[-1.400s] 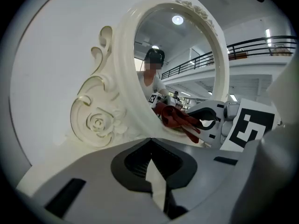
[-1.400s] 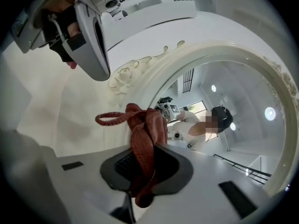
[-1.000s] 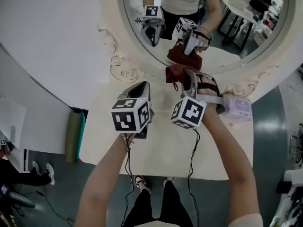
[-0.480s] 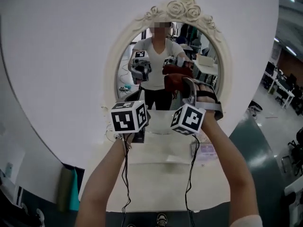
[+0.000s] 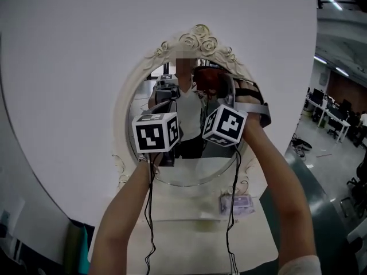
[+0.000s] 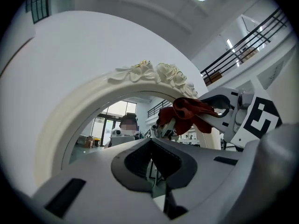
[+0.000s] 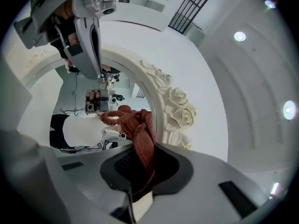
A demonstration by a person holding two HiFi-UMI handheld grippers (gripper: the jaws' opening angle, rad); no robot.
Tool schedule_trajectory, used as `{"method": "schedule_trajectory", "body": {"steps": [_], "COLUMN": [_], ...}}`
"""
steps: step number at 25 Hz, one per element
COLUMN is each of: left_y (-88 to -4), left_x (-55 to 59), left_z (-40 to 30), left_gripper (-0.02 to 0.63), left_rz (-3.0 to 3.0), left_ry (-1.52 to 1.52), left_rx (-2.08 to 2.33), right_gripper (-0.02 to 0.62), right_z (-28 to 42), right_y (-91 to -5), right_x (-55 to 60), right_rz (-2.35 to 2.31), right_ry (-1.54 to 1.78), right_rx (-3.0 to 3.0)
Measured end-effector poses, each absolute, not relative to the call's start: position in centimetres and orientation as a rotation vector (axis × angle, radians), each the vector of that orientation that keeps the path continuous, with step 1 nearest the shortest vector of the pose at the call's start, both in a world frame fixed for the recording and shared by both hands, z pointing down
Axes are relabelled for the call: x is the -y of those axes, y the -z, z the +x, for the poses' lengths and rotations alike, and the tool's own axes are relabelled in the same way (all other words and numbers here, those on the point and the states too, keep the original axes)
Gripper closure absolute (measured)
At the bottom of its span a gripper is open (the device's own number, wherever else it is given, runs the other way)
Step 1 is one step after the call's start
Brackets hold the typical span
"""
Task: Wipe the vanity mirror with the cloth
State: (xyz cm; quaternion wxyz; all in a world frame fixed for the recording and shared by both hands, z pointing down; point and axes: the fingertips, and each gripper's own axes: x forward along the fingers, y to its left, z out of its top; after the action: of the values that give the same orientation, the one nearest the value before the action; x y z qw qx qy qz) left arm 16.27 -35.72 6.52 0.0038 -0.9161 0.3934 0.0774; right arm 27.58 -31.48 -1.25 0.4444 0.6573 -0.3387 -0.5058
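- The dark red cloth (image 5: 207, 78) is at the upper part of the mirror (image 5: 192, 169), just under the carved roses (image 5: 198, 39) on top of the cream frame. In the right gripper view the cloth (image 7: 139, 132) meets its own reflection, so it seems to touch the glass.
- The right gripper (image 5: 218, 89) holds the cloth: its jaws are closed on a bunched fold, and the rest of the cloth stands out in front of them.
- The left gripper (image 5: 166, 106) is raised just beside the right one, in front of the lower left part of the glass. Its jaws are together and nothing is between them (image 6: 152, 160).
- The mirror is oval and stands upright against a white wall (image 5: 69, 67). The person's reflection with both grippers shows in the glass.
- Below the mirror is a white table (image 5: 183, 234). A small pale packet (image 5: 236, 204) lies on it, near the bottom right of the frame.
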Motion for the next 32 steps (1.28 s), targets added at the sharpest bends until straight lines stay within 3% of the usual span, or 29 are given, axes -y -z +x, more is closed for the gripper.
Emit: {"method": "schedule_trajectory", "body": {"steps": [13, 25, 32], "left_y": [-11.9, -26.8, -36.4], "left_x": [36.7, 35.2, 33.9], "left_z": [18.7, 19.4, 18.1], "left_gripper": [0.601, 0.601, 0.601], "left_rz": [-2.938, -3.101, -3.186], "left_ry": [-0.134, 0.131, 0.299], "left_rx": [-1.224, -1.23, -1.27], "right_gripper": [0.537, 0.537, 0.537], "right_z": [28.7, 29.0, 28.7], "right_y": [-4.3, -17.1, -28.9], "right_x": [32.9, 32.3, 32.4], "right_rz": [1.573, 1.526, 1.463], "right_ry": [1.225, 1.083, 0.923], "right_rx": [0.876, 0.992, 1.092]}}
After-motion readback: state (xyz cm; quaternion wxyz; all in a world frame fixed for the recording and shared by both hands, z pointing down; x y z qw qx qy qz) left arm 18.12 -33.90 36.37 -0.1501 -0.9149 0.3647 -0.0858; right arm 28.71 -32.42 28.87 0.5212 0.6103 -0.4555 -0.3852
